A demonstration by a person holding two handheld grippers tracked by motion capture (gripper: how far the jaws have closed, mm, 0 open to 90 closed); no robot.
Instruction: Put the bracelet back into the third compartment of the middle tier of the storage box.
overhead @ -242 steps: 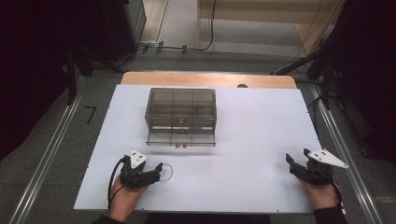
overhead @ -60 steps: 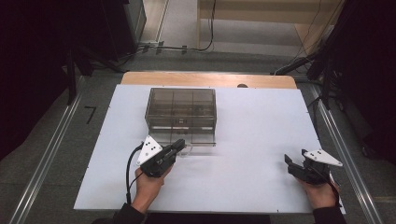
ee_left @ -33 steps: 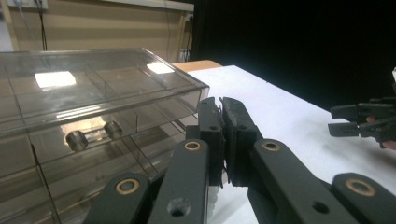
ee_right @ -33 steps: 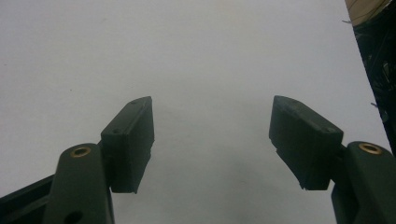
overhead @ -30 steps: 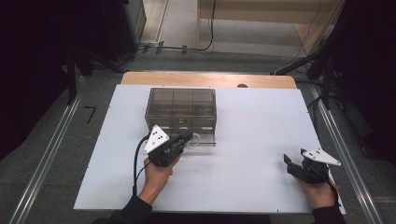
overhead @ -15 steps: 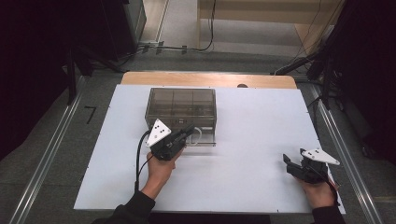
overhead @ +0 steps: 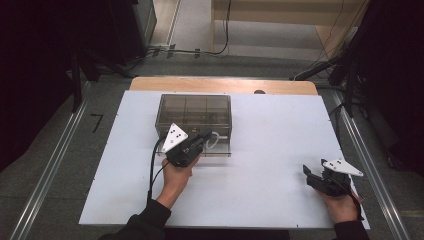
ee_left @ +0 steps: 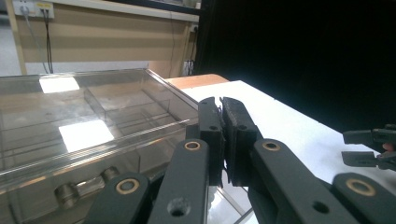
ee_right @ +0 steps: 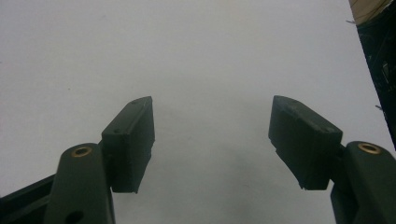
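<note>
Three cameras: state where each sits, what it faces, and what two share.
High view: above the person's side, looking down on the white table; both forearms show.
Left gripper view: on the left gripper, jaws together, facing the clear compartment box.
Right gripper view: on the right gripper, jaws apart, facing bare table.
Shared: high and left gripper views show the box.

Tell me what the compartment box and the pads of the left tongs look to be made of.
Compartment box: likely clear, smoke-tinted hard plastic, glossy; the dividers show through the lid, which mirrors ceiling lights. Pads of the left tongs: matte black, seemingly rubber or soft plastic; their edges look slightly rough and worn, with no shine.
</note>
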